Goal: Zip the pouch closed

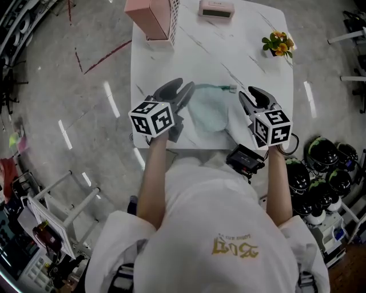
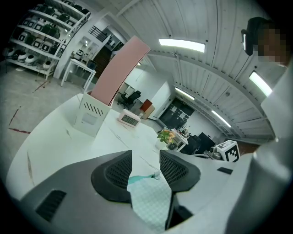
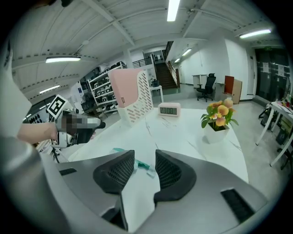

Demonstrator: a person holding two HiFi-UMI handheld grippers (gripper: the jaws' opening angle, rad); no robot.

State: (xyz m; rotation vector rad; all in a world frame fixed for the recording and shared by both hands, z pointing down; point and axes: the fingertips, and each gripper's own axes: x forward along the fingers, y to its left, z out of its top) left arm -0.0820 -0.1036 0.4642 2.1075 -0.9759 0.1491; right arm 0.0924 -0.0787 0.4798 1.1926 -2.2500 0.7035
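Observation:
A pale mint pouch [image 1: 207,109] lies flat on the white table [image 1: 160,63], with its teal zipper [image 1: 216,87] running along the far edge. My left gripper [image 1: 184,86] is at the pouch's left edge and is open. In the left gripper view the checked pouch fabric [image 2: 151,199] shows low between the jaws of the left gripper [image 2: 145,157], and the pads do not press on it. My right gripper [image 1: 247,91] is open at the pouch's right side. In the right gripper view the zipper's teal end [image 3: 141,163] lies just beyond the right gripper [image 3: 145,157].
A pink box [image 1: 147,17] with a white perforated holder [image 1: 174,20] stands at the table's far left. A small clock [image 1: 216,8] is at the far edge and a flower pot [image 1: 278,44] at the far right. Helmets [image 1: 326,166] sit on the floor to the right.

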